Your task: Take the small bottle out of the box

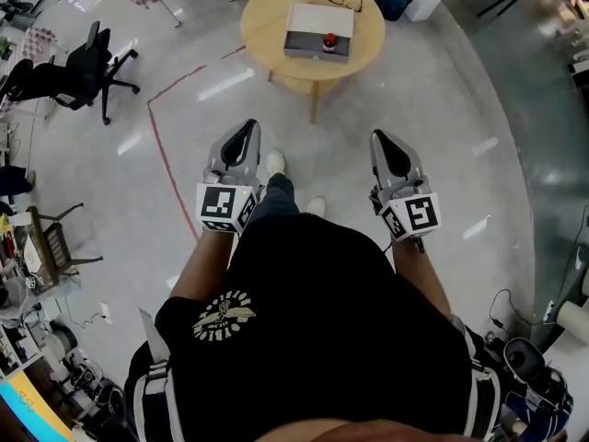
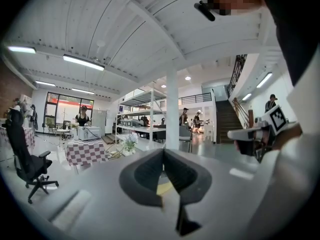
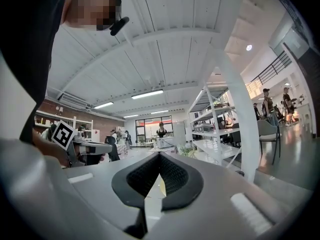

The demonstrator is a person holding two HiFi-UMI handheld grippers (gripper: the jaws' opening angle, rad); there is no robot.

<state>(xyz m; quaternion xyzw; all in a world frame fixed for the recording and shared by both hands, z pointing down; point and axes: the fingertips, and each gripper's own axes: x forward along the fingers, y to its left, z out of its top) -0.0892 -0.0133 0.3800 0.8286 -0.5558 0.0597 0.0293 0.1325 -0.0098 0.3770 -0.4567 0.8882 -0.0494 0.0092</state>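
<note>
Holding the left tongs [image 1: 243, 134] and right tongs [image 1: 386, 142] shut and empty, well apart from the round wooden table [image 1: 276, 63].
The small red-capped bottle [image 1: 329, 41] is sitting in the white open box [image 1: 317, 18] there; probably light, stiff and slippery, best gripped on its body below the cap.

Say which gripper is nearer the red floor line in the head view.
The left gripper: the red line runs just beside it, while the right gripper is beyond the person's shoes.

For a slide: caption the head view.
Left gripper and right gripper, shut and empty, short of round wooden table bearing grey box holding red-capped small bottle.
</note>
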